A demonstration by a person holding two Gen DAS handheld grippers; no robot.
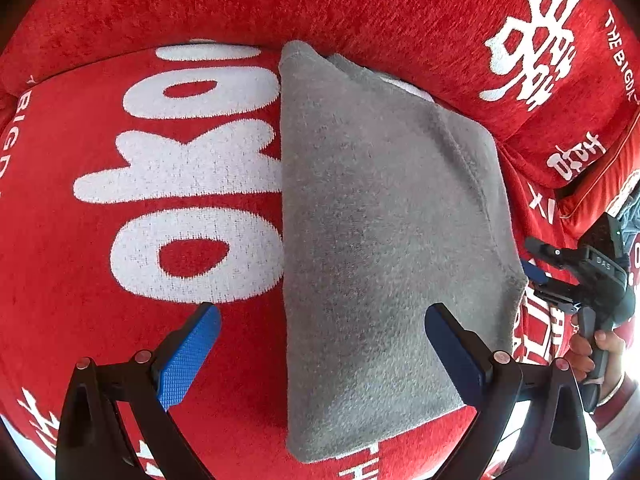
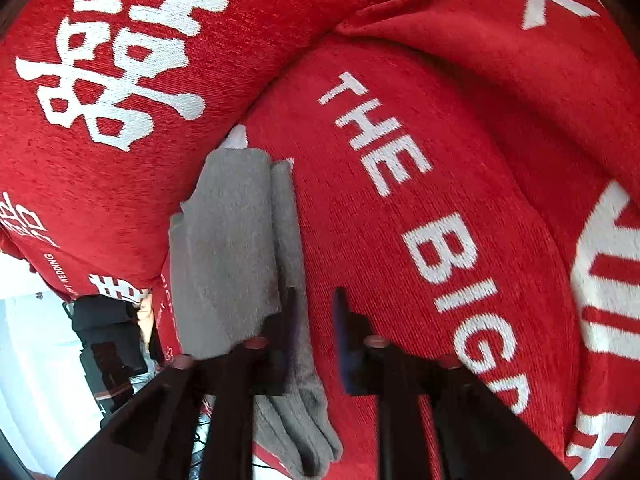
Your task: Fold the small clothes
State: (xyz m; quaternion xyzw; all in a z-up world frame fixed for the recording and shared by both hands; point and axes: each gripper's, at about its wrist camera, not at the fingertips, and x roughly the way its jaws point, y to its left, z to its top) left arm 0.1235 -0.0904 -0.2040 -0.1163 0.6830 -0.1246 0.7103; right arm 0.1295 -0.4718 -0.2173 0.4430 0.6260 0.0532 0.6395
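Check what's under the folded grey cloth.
The folded grey fleece cloth lies on a red woven cover with white lettering. Some lettering runs beneath it; anything else underneath is hidden.

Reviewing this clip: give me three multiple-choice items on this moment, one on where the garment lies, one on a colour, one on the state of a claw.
1. The grey garment lies:
A. on the red cover
B. on a wooden table
C. in a basket

2. The pads of the left claw are:
A. yellow
B. blue
C. white

3. The left claw is:
A. shut on the garment
B. shut on nothing
C. open

Key: 1 A, red fabric with white lettering shows all round the garment. 2 B, both pads show blue in the left wrist view. 3 C, its fingers stand wide apart with nothing between them gripped.
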